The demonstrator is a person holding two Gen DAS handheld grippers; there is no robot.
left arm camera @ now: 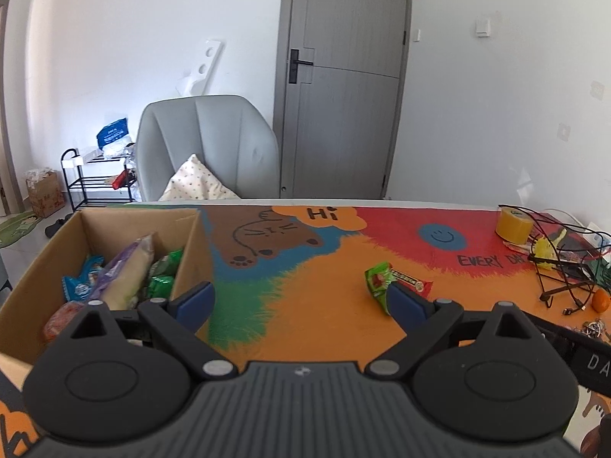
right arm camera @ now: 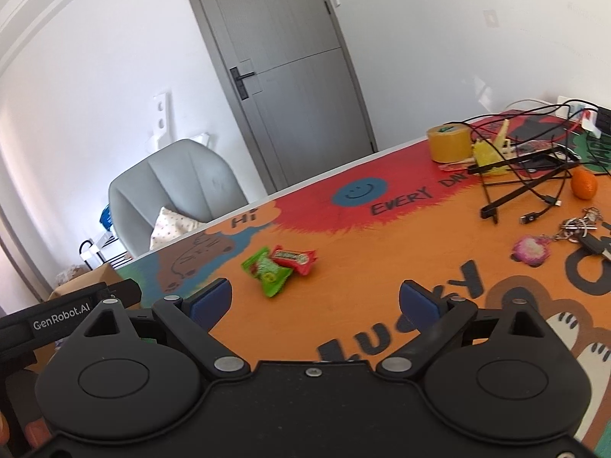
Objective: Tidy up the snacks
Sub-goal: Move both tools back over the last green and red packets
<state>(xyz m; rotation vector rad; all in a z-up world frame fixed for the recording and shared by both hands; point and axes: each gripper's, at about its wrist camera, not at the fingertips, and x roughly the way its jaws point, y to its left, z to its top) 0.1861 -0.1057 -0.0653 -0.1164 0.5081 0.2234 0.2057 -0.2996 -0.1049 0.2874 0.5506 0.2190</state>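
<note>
A green snack packet (right arm camera: 268,273) and a red snack bar (right arm camera: 294,258) lie touching on the orange part of the table mat. In the left wrist view the green packet (left arm camera: 376,281) and red bar (left arm camera: 414,281) sit just beyond the right fingertip. A cardboard box (left arm camera: 193,246) at the left holds several snack packets (left arm camera: 126,274). My left gripper (left arm camera: 299,299) is open and empty, its left finger beside the box's wall. My right gripper (right arm camera: 315,297) is open and empty, a short way in front of the two snacks.
A yellow tape roll (right arm camera: 447,144), tangled black cables (right arm camera: 527,179), an orange fruit (right arm camera: 583,184) and a key ring with a pink charm (right arm camera: 531,250) crowd the mat's right side. A grey chair (left arm camera: 208,145) with a cushion stands behind the table, before a grey door (left arm camera: 341,76).
</note>
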